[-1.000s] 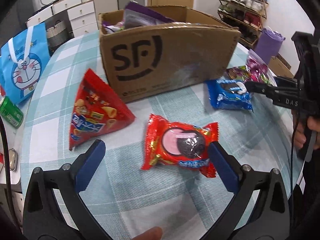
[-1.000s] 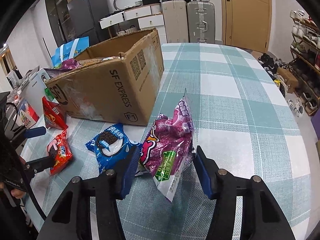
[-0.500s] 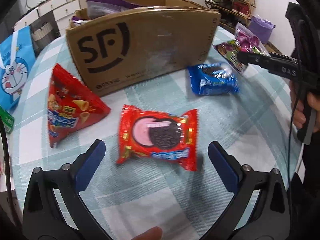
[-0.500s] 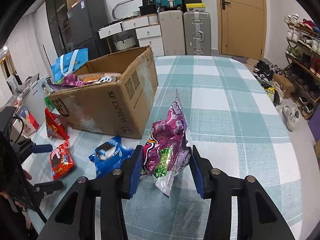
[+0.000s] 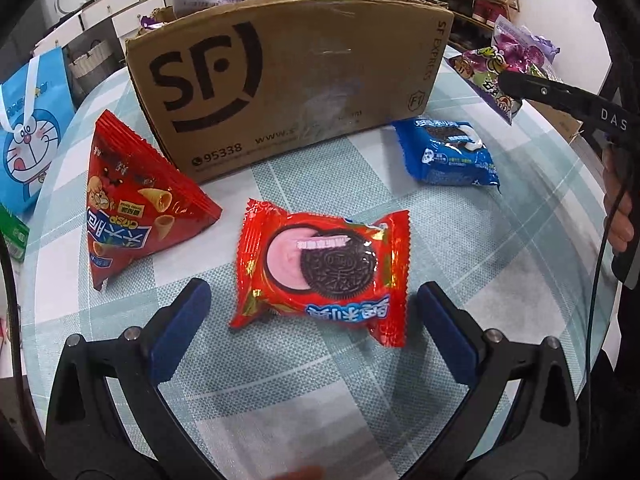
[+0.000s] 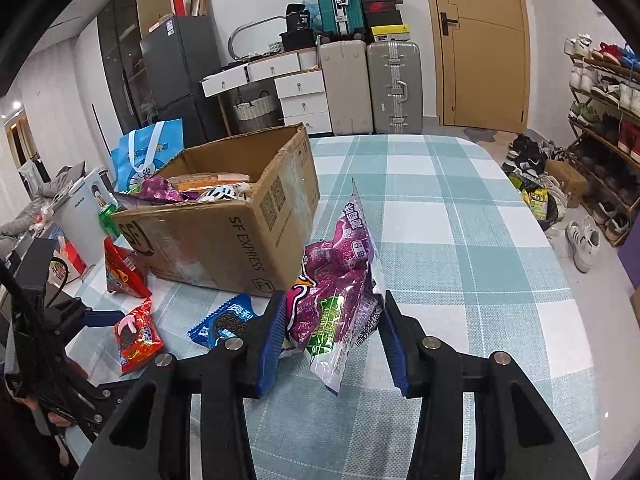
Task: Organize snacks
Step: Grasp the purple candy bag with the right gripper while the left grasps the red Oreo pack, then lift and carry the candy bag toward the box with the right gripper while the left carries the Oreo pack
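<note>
My right gripper (image 6: 332, 332) is shut on a purple snack bag (image 6: 340, 280), held above the checked tablecloth; the same bag (image 5: 500, 68) shows at the upper right of the left wrist view. My left gripper (image 5: 314, 320) stands open just above a red cookie pack (image 5: 324, 268), its pads apart on either side and not touching it. A blue cookie pack (image 5: 448, 152) lies to the right, and a red triangular chip bag (image 5: 132, 200) to the left. The cardboard box (image 5: 296, 80) behind them holds several snacks.
A blue cartoon gift bag (image 5: 28, 128) and a green can (image 6: 106, 220) stand at the table's left edge. The table (image 6: 460, 208) stretches right of the box. Suitcases, drawers and a shoe rack line the room beyond. A person's hand (image 5: 618, 216) holds the right gripper's handle.
The right gripper closed on the purple bag and lifted it off the table. The left gripper came down and closer to the red cookie pack, still open.
</note>
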`<state>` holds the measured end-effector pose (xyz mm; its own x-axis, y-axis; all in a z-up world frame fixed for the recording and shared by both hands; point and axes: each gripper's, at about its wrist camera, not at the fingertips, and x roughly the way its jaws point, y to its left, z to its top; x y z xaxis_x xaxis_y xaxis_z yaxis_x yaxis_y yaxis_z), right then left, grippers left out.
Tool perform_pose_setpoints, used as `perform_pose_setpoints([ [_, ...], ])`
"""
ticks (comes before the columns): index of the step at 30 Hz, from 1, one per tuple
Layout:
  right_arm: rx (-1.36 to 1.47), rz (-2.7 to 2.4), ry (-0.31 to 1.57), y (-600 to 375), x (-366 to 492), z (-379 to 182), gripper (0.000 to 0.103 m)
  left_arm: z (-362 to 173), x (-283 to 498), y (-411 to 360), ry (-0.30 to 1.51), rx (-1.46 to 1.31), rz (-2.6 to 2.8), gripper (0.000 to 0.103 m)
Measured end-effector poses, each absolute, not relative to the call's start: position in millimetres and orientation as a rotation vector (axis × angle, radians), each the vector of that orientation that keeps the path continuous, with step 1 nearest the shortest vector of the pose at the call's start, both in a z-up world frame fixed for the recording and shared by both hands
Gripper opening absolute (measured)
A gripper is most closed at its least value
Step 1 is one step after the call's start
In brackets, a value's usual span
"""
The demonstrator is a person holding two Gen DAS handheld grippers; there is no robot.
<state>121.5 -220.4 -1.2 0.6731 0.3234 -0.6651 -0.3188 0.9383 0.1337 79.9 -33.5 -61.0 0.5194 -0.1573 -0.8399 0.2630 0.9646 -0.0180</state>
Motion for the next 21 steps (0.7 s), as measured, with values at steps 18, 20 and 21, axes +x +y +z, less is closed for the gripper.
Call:
perform_pose_setpoints([
  [18,-0.012,0.412,0.720,-205.6,110.9,7.0,0.045,-47.9,64.0,-37.7,0.964,0.131,-0.307,0.067],
  [20,-0.012,0.414,0.719,-205.5,111.1,7.0,0.045,-46.0,62.5,-38.7,0.960,0.130,-0.316,0.058],
  [21,-0.012,0.415,0.718,-205.4,111.1,7.0,0.045,-45.2,62.7,-38.5,0.958,0.127,-0.317,0.055],
])
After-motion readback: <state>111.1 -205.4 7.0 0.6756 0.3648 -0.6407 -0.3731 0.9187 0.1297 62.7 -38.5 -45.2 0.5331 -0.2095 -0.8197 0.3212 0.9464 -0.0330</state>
